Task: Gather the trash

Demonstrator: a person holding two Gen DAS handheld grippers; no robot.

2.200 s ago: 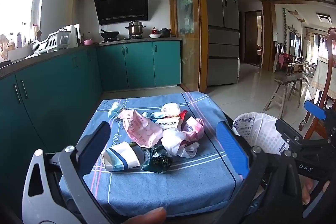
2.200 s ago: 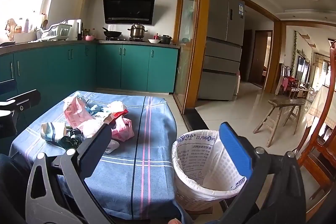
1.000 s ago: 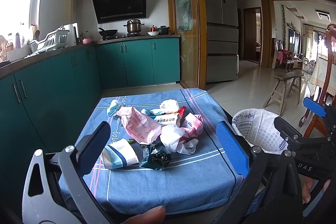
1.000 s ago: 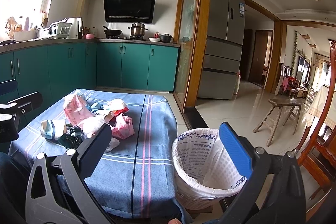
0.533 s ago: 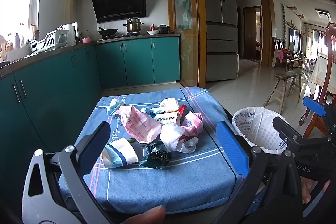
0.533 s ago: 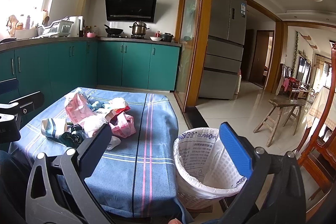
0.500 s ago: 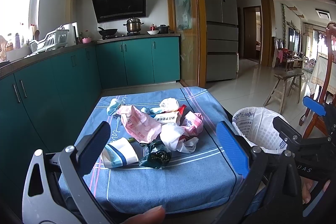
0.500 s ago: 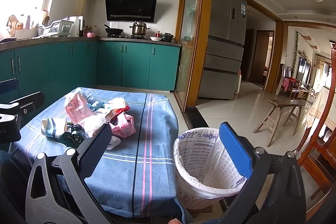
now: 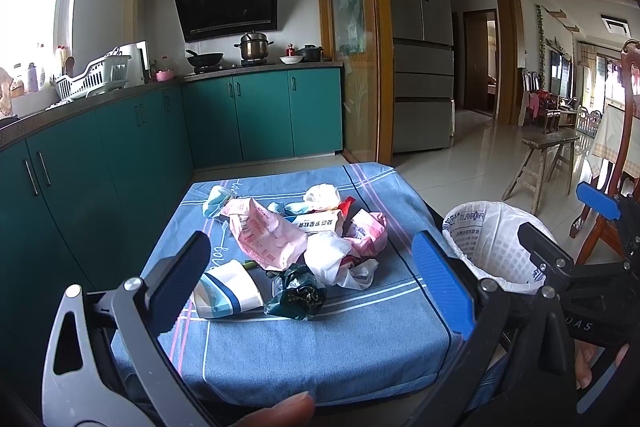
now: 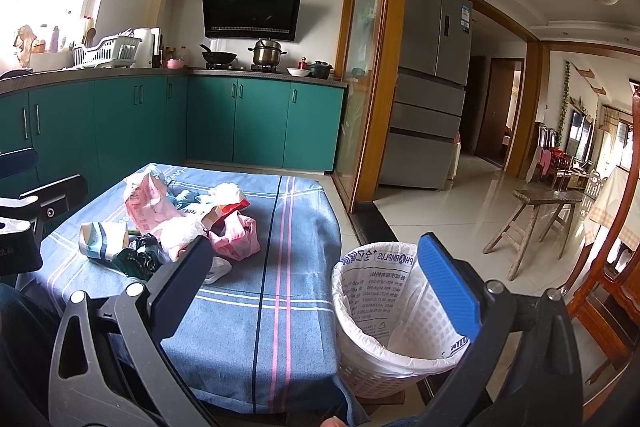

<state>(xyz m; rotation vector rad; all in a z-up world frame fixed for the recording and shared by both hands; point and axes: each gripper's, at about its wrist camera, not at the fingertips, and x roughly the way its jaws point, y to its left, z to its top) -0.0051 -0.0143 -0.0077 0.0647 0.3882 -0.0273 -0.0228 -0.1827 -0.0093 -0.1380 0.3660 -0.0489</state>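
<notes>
1. The left tongs (image 9: 320,277) hover spread wide and empty above the near edge of the worktop (image 9: 320,355), which is draped in a blue striped cloth.
2. The right tongs (image 10: 316,287) are also spread wide with nothing between the fingers; they hang off the worktop's right side, over the near rim of the waste basket (image 10: 400,311).
3. The trash sits in one loose heap in the middle of the worktop, ahead of the left tongs and apart from them.
4. At the near left of the heap lies a paper cup (image 9: 226,291) on its side, white with a blue band.
5. Just right of the cup is a crumpled dark green wrapper (image 9: 298,293), touching it or nearly so.
6. Behind these lies a large pink printed bag (image 9: 260,231), with a white plastic bag (image 9: 332,259) to its right.
7. A second pink wrapper (image 9: 366,231) rests at the right edge of the heap.
8. A small white carton (image 9: 316,221) with printed text lies behind the white plastic bag, and a wad of white tissue (image 9: 322,195) sits at the far side of the heap.
9. The waste basket, a white lattice bin lined with a printed white bag, stands on the tiled floor just beside the worktop's right side; no trash shows in it.
10. A fingertip (image 9: 280,409) shows at the bottom edge of the left view.
</notes>
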